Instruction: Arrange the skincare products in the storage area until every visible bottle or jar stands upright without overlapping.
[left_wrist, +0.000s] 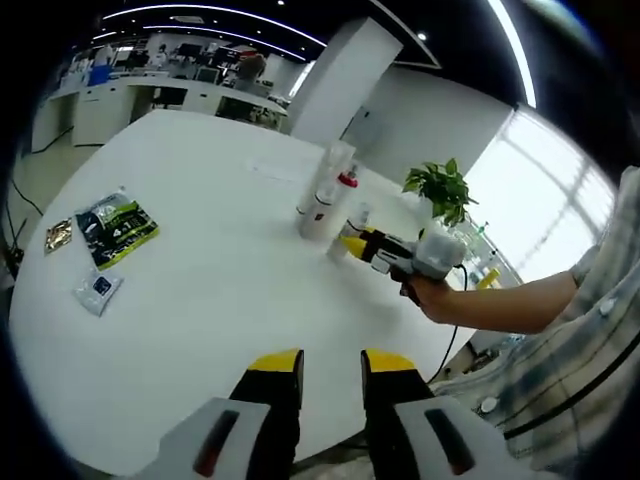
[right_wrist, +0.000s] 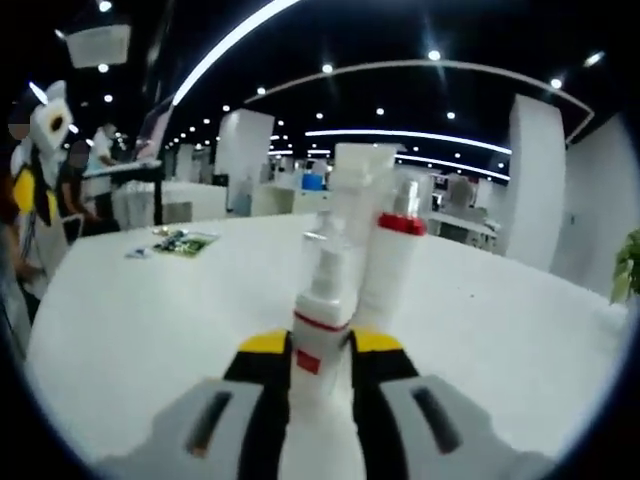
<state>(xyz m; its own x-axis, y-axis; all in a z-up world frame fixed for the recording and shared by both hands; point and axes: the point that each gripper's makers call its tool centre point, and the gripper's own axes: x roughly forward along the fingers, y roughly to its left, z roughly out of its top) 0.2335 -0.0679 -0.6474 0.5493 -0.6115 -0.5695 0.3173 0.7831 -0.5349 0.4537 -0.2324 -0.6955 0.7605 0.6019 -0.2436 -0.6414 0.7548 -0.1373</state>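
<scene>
On the far left of the white desk (left_wrist: 200, 300), in the left gripper view, lie 3 flat sachets: a small gold packet (left_wrist: 58, 235), a green-and-black packet (left_wrist: 118, 227) and a pale sachet (left_wrist: 99, 290). None of them is a bottle or jar, so I would leave them alone.

My left tongs (left_wrist: 331, 375) hang over bare desk, set narrowly apart and holding nothing, well back from the products.

Further right stand the skincare bottles (left_wrist: 322, 200), a tight upright cluster near the desk's far side, with a potted plant (left_wrist: 441, 190) beyond them. My right tongs (left_wrist: 352, 243) reach into that cluster.

In the right gripper view those right tongs (right_wrist: 320, 345) sit closed around a clear spray bottle with a red band (right_wrist: 322, 300), gripping its lower body. Just behind it, perhaps touching, stands a white bottle with a red collar (right_wrist: 385, 270), and a tall frosted container (right_wrist: 360, 175) behind that.

To do this well I would keep the spray bottle vertical, keep it off its neighbour, set it down flat with a visible gap, and release only once it stands steady. I cannot tell whether its base touches the desk.
</scene>
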